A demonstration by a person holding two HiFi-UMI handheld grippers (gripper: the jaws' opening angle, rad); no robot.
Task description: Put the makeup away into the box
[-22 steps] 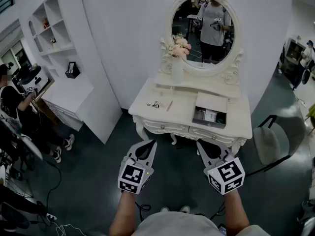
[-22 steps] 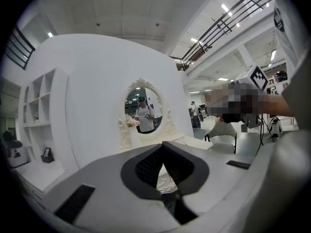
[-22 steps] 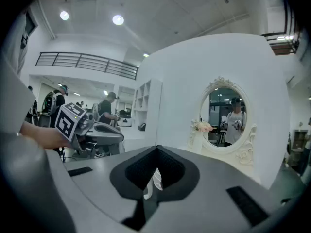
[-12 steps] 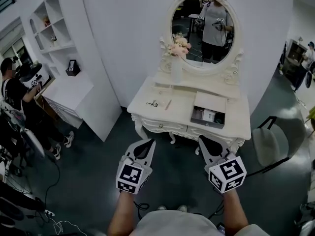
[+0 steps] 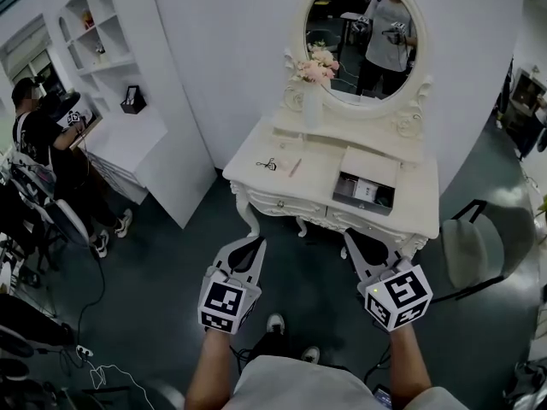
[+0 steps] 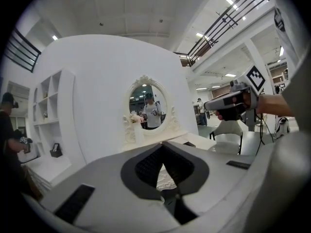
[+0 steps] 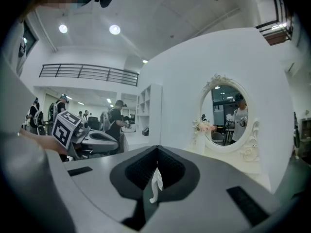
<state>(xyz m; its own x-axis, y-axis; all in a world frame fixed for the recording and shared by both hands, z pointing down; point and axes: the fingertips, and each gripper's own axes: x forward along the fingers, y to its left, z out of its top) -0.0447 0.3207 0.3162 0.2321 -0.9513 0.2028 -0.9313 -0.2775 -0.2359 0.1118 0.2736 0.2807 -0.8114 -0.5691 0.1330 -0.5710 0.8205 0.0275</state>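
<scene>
On the dressing table (image 5: 323, 171), left half, lies the slim makeup stick (image 5: 295, 167), with the eyelash curler (image 5: 267, 164) just beside it. The open box (image 5: 362, 203) sits well apart to the right. Your left gripper (image 5: 254, 244) and right gripper (image 5: 352, 239) are both closed and empty, short of the table. Risk: the thin stick likely rolls or skids toward the front edge if you nudge it before spreading the jaws. It lies flat, its long axis slanting from near-left to far-right.

No writing, label or number can be read.
</scene>
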